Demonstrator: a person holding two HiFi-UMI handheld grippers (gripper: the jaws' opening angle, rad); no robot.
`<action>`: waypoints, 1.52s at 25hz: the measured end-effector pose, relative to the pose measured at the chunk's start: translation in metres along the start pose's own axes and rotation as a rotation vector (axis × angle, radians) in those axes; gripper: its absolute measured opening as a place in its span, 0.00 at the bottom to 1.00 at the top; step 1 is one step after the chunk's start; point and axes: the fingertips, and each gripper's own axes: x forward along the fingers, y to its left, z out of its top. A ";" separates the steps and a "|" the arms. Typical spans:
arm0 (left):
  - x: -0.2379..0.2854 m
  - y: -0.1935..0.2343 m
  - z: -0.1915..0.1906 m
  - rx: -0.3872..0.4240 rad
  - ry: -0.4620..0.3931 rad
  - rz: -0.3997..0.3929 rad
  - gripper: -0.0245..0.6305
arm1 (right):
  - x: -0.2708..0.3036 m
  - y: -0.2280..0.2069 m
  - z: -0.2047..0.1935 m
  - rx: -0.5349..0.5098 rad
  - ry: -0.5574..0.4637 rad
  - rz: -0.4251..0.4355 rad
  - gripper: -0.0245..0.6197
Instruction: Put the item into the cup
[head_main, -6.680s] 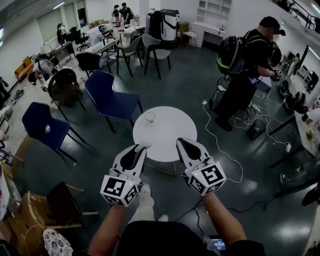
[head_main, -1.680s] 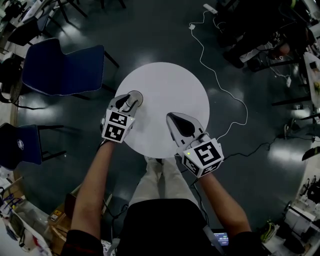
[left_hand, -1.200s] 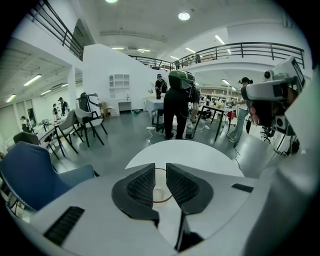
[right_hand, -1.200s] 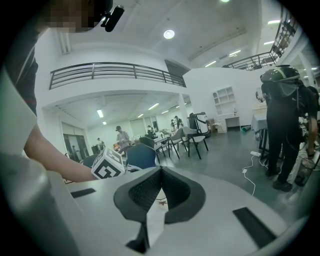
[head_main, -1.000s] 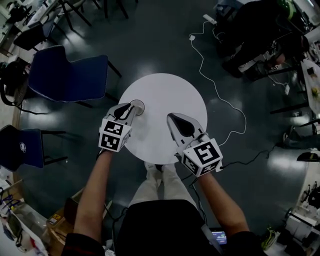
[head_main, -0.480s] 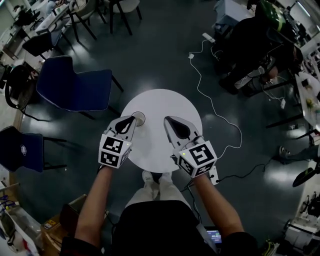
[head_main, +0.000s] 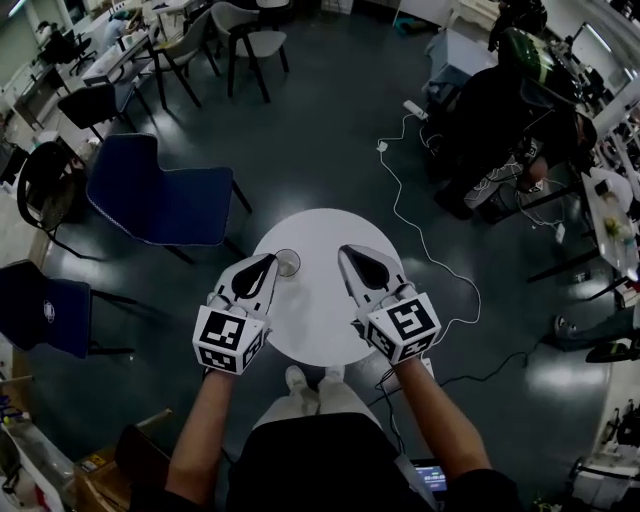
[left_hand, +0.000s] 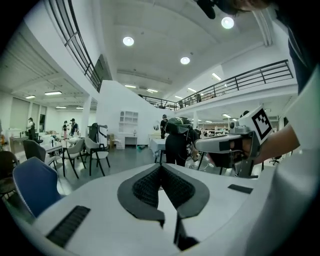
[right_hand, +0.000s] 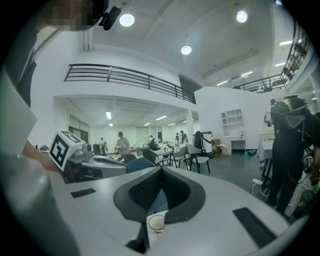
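Note:
A small clear glass cup (head_main: 288, 262) stands at the left part of the round white table (head_main: 325, 320). My left gripper (head_main: 268, 260) hovers just to the cup's left, tip beside its rim, jaws shut with nothing between them (left_hand: 160, 166). My right gripper (head_main: 350, 250) hangs over the table's right half, also shut and empty (right_hand: 161, 170). In the right gripper view the cup (right_hand: 156, 223) shows below the closed jaws, and the left gripper (right_hand: 95, 162) at the left. No item is visible in either gripper, and I cannot tell what the cup holds.
Two blue chairs (head_main: 165, 195) (head_main: 40, 305) stand left of the table. A white cable (head_main: 410, 220) runs across the dark floor to the right. A person (head_main: 510, 110) bends over gear at the far right. My shoes (head_main: 310, 378) are at the table's near edge.
The left gripper has drawn back from over the cup to its left side. Both grippers pulled toward me, and the head view lifted, so the table looks smaller.

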 end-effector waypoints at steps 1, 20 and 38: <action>-0.006 0.002 0.005 -0.002 -0.017 0.000 0.06 | 0.002 0.004 0.002 -0.008 0.000 0.001 0.06; -0.046 0.006 0.047 0.020 -0.118 -0.003 0.06 | 0.008 0.038 0.030 -0.035 -0.050 0.015 0.06; -0.093 -0.078 0.062 -0.003 -0.156 0.033 0.06 | -0.079 0.062 0.047 -0.065 -0.106 0.066 0.06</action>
